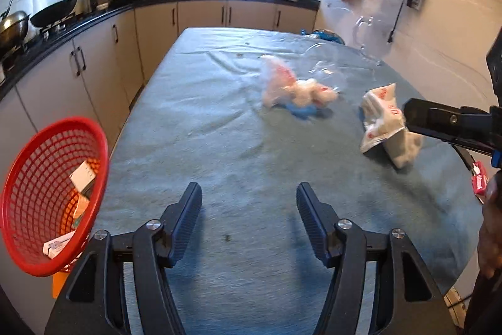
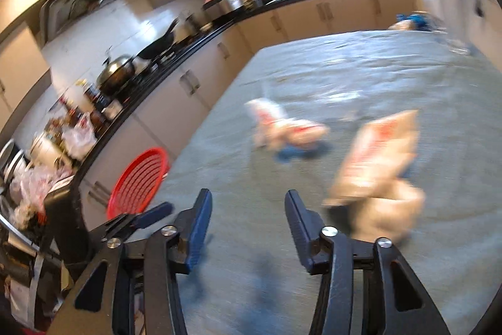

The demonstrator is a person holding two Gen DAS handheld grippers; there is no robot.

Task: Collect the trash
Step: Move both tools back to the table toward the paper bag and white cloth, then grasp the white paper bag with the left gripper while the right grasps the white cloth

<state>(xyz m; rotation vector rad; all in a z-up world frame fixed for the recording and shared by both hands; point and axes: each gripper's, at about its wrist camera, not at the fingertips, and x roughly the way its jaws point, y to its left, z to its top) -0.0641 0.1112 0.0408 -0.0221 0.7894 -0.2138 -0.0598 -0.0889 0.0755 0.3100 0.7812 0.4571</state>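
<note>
The left tool (image 1: 249,209) has its jaws apart with nothing between them, poised over bare cloth at the near end of the bench (image 1: 219,121). The right tool (image 2: 248,218) is likewise spread and empty; in the left view one of its fingers (image 1: 439,118) reaches in from the right edge, close by a wrapper (image 1: 384,121), though contact cannot be made out. That wrapper, white with red print, stands crumpled just right of the right tool's jaws in its own view, blurred. Further out, near the middle of the bench, lies a second wad (image 1: 298,91) of white-and-red wrapping on a blue scrap (image 1: 302,111). Beyond it a clear film (image 1: 329,71) lies flat on the cloth, hard to see. A red basket (image 1: 53,197) sits off the left near corner, tilted toward the bench, with a few bits of packaging already inside, so collection looks part done. The wrappers should be very light, soft and springy; they will likely crush rather than resist, and slick film may slide out of a shallow pinch. Best to take each one across a bunched fold near its middle, closing fully. The film probably needs an edge or wrinkle lifted first.
</note>
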